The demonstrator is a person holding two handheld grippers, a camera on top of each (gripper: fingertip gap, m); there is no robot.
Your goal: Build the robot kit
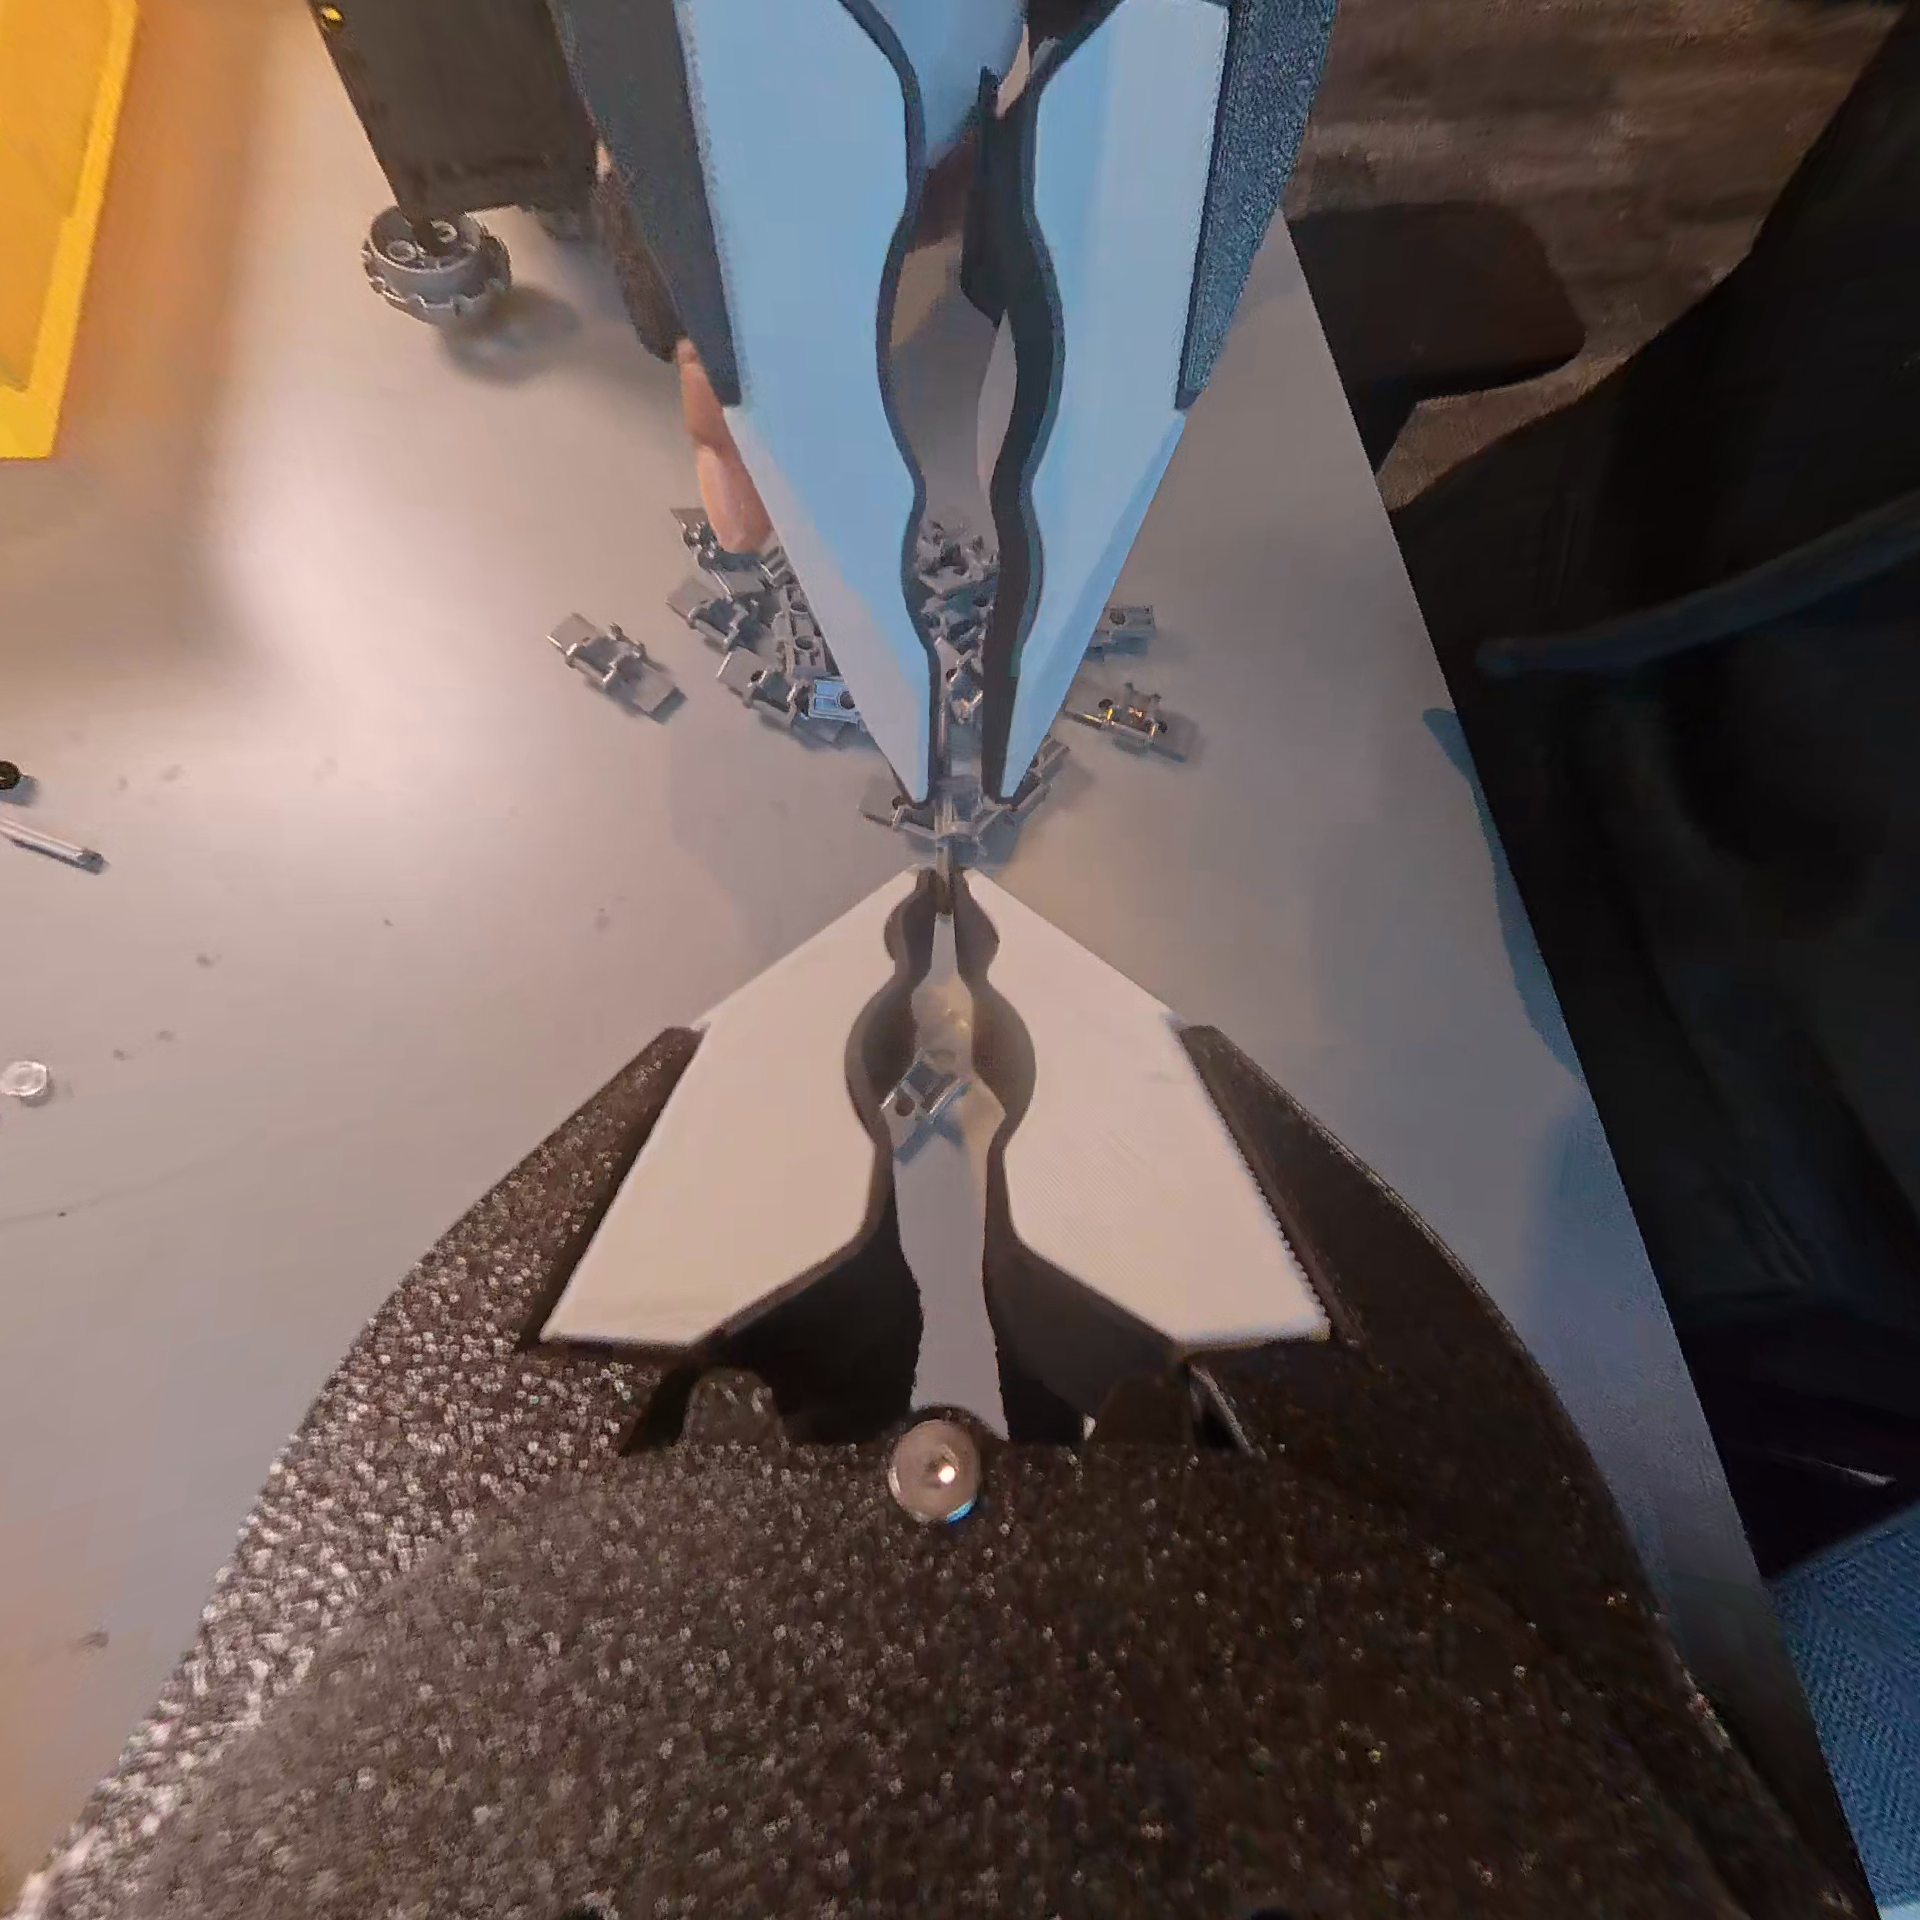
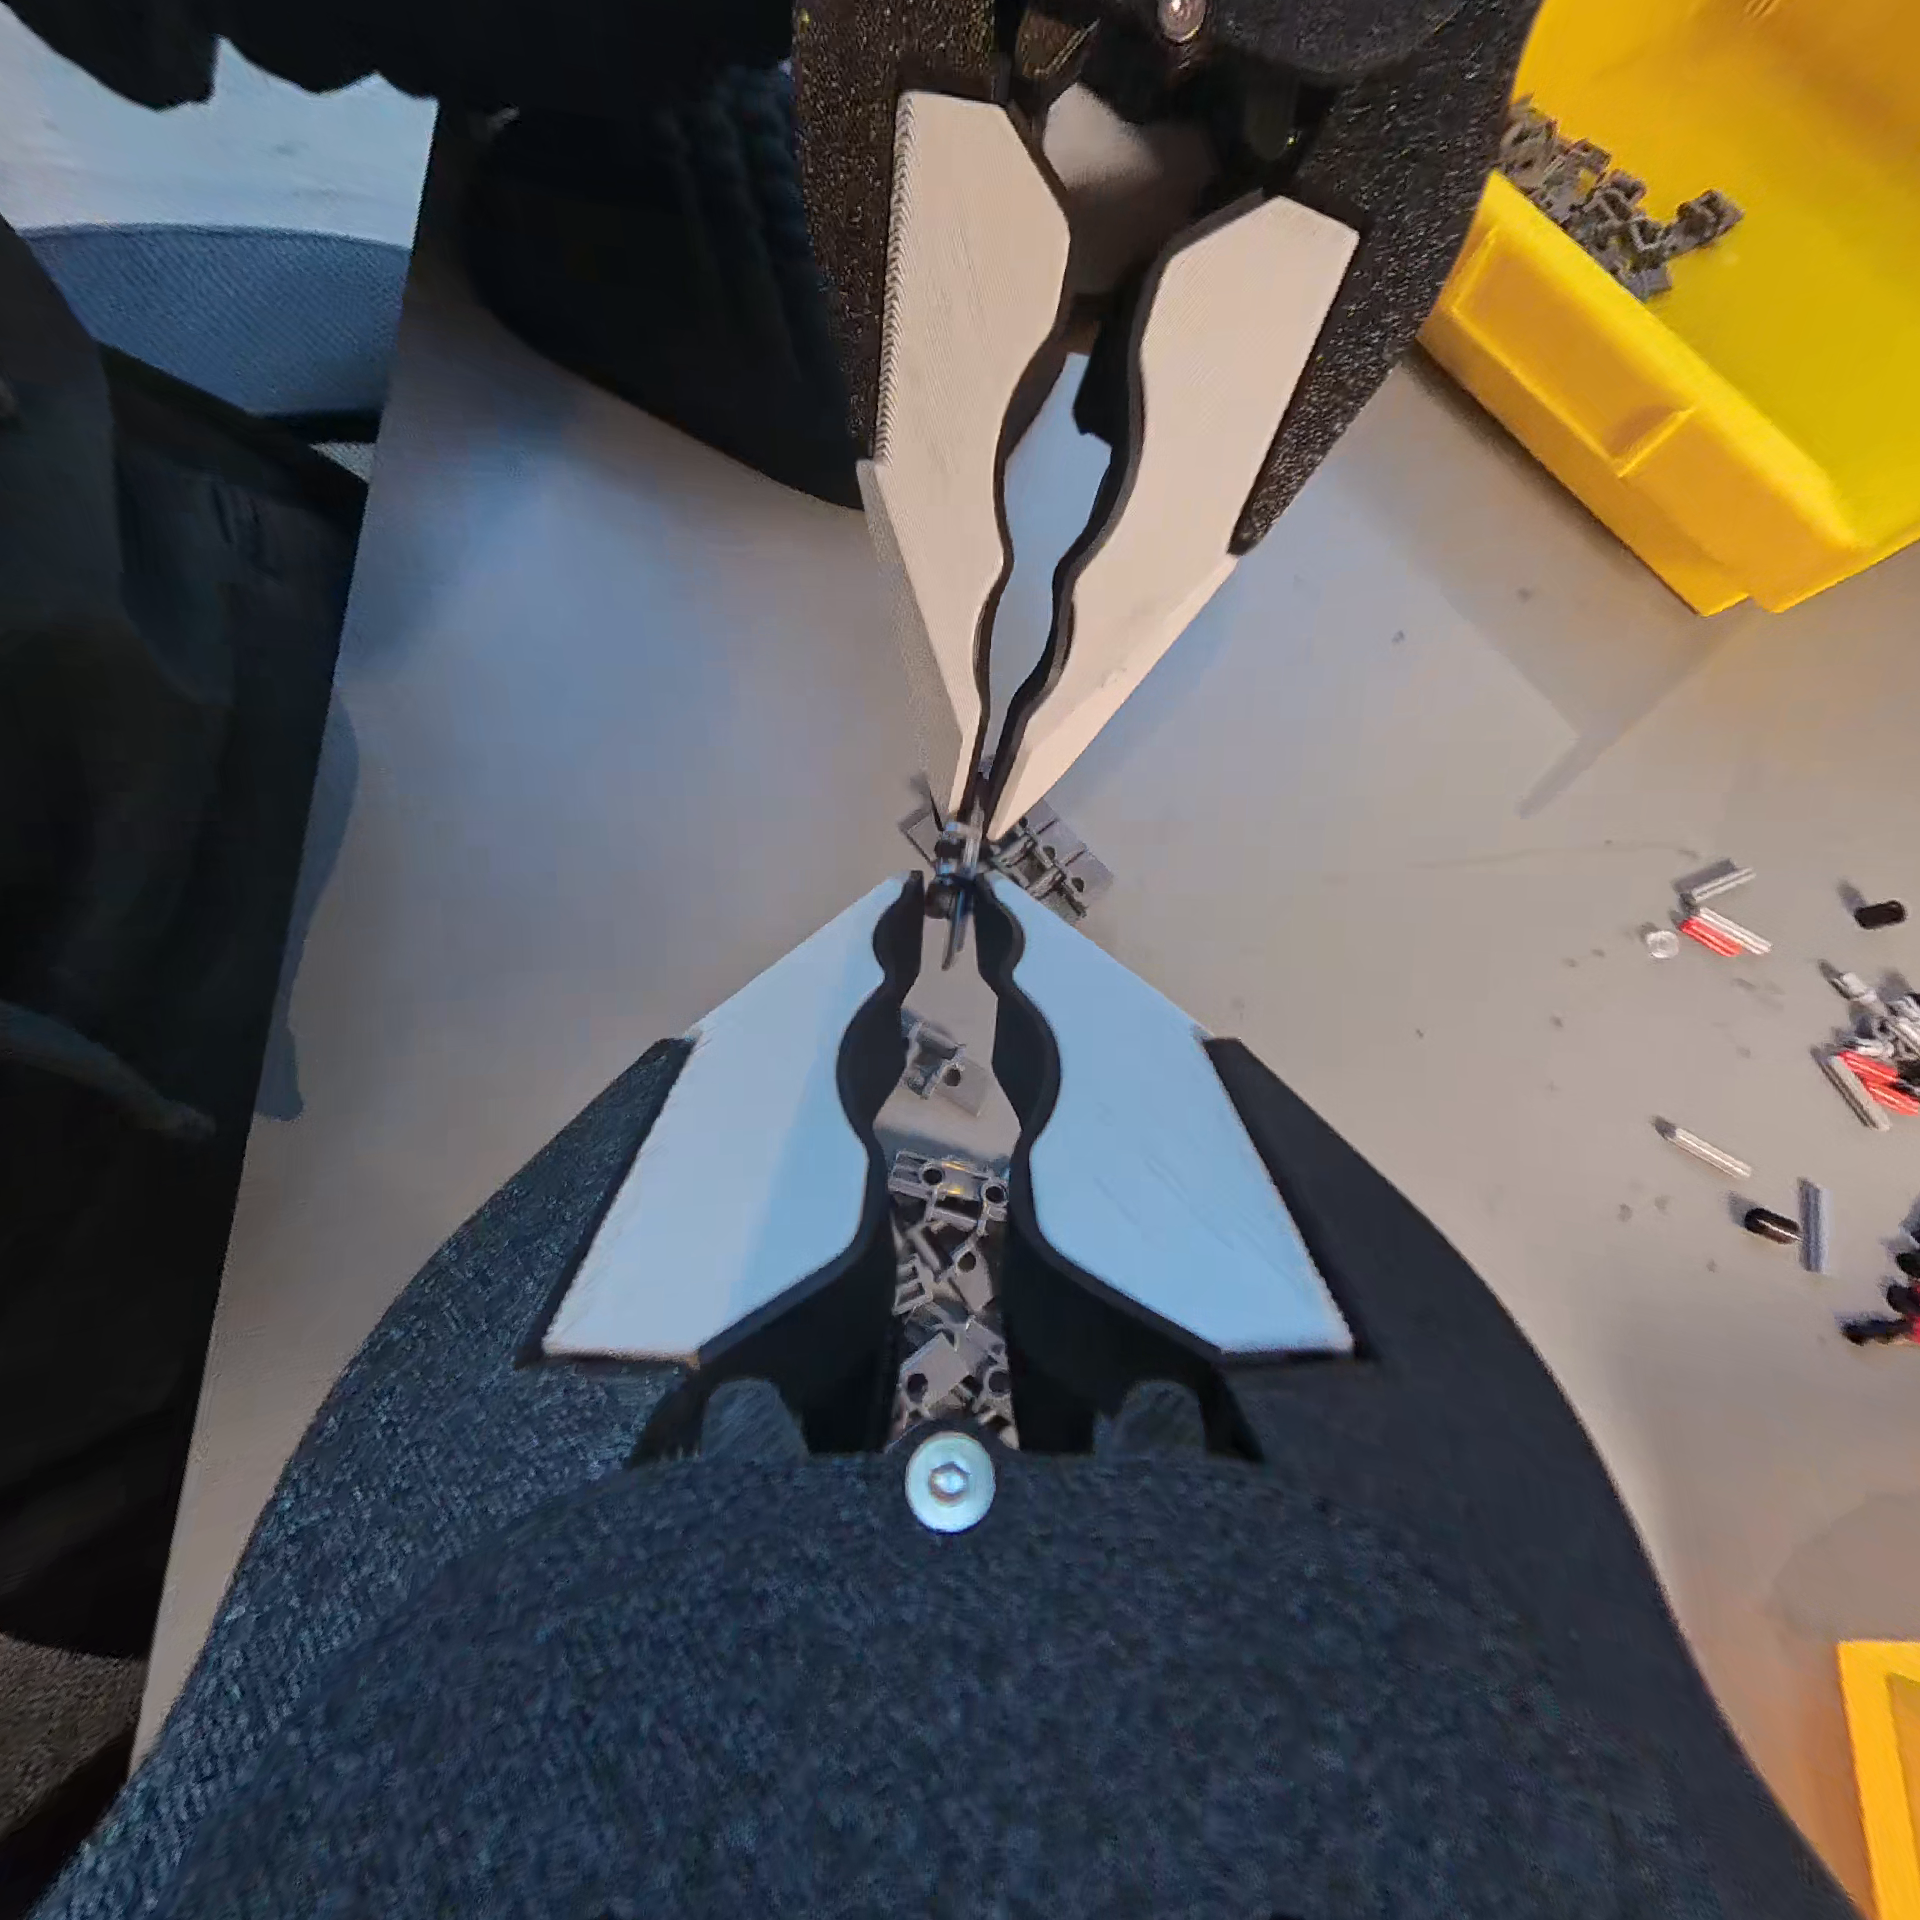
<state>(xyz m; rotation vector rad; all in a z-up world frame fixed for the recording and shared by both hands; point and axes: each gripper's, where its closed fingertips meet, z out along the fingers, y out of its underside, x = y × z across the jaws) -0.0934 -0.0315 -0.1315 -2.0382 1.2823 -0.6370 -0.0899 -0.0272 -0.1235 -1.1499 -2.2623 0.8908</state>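
Observation:
My left gripper (image 1: 940, 881) and my right gripper (image 1: 951, 805) meet tip to tip just above the grey table (image 1: 312, 935). Both are shut on a small grey link assembly (image 1: 948, 831) held between them. In the right wrist view my right gripper (image 2: 951, 899) comes in from below and the left gripper (image 2: 977, 805) from above, with the grey link assembly (image 2: 956, 868) pinched between their tips. A pile of loose grey links (image 1: 769, 634) lies on the table under the right gripper. It also shows through the finger gap in the right wrist view (image 2: 951, 1247).
A yellow bin (image 2: 1662, 416) holding grey parts stands at the back right, and another yellow bin (image 1: 52, 208) is at the far left. A grey round wheel part (image 1: 436, 260) and scattered small pins (image 2: 1870, 1060) lie on the table. The table edge (image 1: 1455, 727) borders dark fabric. The tips of both grippers are at nearly the same place.

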